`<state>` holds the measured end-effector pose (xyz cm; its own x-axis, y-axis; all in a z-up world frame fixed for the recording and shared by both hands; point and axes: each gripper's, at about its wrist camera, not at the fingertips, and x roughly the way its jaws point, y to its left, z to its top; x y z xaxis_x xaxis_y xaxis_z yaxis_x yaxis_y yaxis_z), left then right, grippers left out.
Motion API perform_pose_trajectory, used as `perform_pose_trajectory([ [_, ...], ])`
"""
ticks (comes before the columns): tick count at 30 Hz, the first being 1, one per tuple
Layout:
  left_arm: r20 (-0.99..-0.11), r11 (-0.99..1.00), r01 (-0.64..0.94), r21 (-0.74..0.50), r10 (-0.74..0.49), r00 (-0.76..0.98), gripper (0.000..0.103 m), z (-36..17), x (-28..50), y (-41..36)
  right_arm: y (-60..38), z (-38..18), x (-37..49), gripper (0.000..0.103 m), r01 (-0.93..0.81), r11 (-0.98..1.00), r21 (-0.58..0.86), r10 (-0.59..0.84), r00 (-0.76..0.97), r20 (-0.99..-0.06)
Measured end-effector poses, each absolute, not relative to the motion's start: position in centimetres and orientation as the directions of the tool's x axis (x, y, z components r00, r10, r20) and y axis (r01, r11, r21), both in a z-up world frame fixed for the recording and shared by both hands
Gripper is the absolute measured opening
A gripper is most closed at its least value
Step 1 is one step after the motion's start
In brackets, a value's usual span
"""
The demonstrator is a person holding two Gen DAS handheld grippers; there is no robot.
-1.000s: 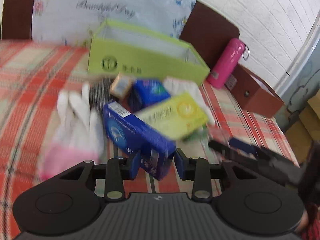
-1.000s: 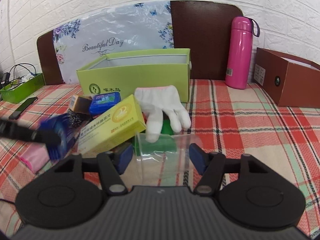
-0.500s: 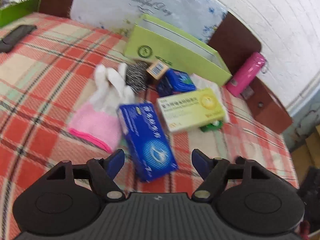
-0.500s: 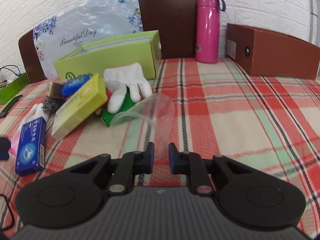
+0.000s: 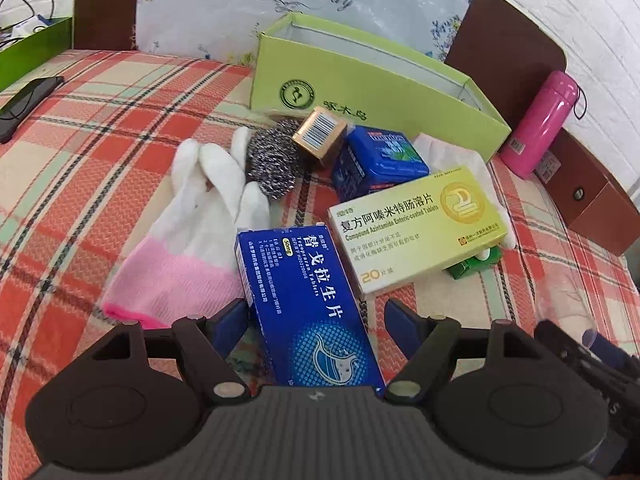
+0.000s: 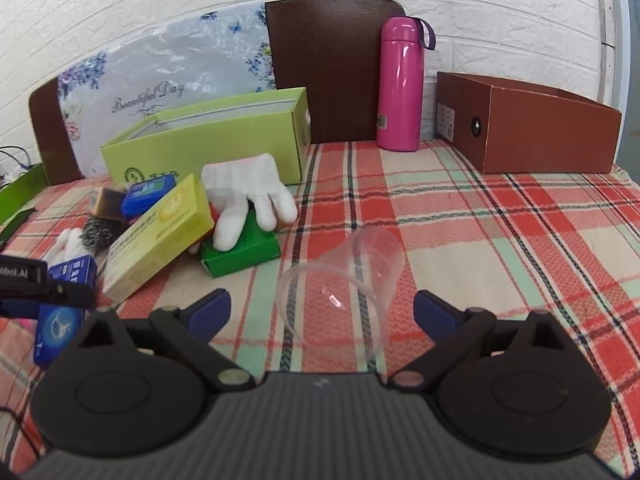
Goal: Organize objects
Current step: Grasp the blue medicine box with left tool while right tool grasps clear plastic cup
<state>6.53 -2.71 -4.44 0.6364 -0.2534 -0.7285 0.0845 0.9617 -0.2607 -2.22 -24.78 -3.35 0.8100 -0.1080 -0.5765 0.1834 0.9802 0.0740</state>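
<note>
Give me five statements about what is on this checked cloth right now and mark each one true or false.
1. The clear plastic cup lies on its side. True.
2. The right gripper is clamped on the cup. False: its jaws are opening, well clear of the cup on both sides.
3. The pink flask stands upright by the brown box. True.
4. The yellow medicine box sits inside the green box. False: it lies on the cloth in front of it.
5. The blue medicine box lies between the open jaws of the left gripper. True.
</note>
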Motion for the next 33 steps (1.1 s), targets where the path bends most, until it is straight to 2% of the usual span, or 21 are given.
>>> perform_pose_trajectory([
  [4, -0.731, 0.968, 0.168, -0.185, -0.25, 0.636, 0.077, -4.8, 6.4, -3.4, -24.5, -4.3, -0.7, 0.098, 0.236, 0.971, 0.033, -0.171, 0.786, -0.594],
  [6, -0.734, 0.966, 0.206, -0.159, -0.255, 0.629, 0.073, -4.8, 6.0, -3.4, -24.7, -4.7, -0.6, 0.079, 0.237, 0.971, 0.036, -0.169, 0.781, -0.601],
  [8, -0.738, 0.963, 0.216, -0.16, -0.262, 0.622, 0.073, -4.8, 5.8, -3.2, -25.2, -5.0, -0.8, 0.069, 0.236, 0.97, 0.063, -0.149, 0.776, -0.613],
  [13, -0.745, 0.97, 0.207, -0.128, -0.232, 0.625, 0.076, -4.9, 5.8, -3.8, -25.6, -5.2, -1.2, 0.069, 0.234, 0.969, 0.076, -0.14, 0.78, -0.61],
  [15, -0.74, 0.968, 0.224, -0.117, -0.235, 0.631, 0.074, -4.9, 5.8, -4.2, -25.4, -5.0, -1.4, 0.068, 0.226, 0.971, 0.079, -0.134, 0.786, -0.603],
  [22, -0.722, 0.952, 0.223, -0.211, -0.306, 0.62, 0.062, -4.1, 5.3, -2.5, -24.4, -3.5, -2.5, 0.068, 0.168, 0.983, 0.076, -0.097, 0.819, -0.566],
  [23, -0.716, 0.948, 0.229, -0.222, -0.318, 0.622, 0.062, -3.9, 5.1, -2.3, -24.2, -3.2, -2.6, 0.063, 0.161, 0.984, 0.075, -0.092, 0.823, -0.561],
  [33, -0.627, 0.903, 0.292, -0.315, -0.43, 0.65, 0.059, 0.1, 3.7, -0.6, -23.3, -0.2, -3.1, 0.063, 0.096, 0.992, 0.077, -0.045, 0.868, -0.495],
])
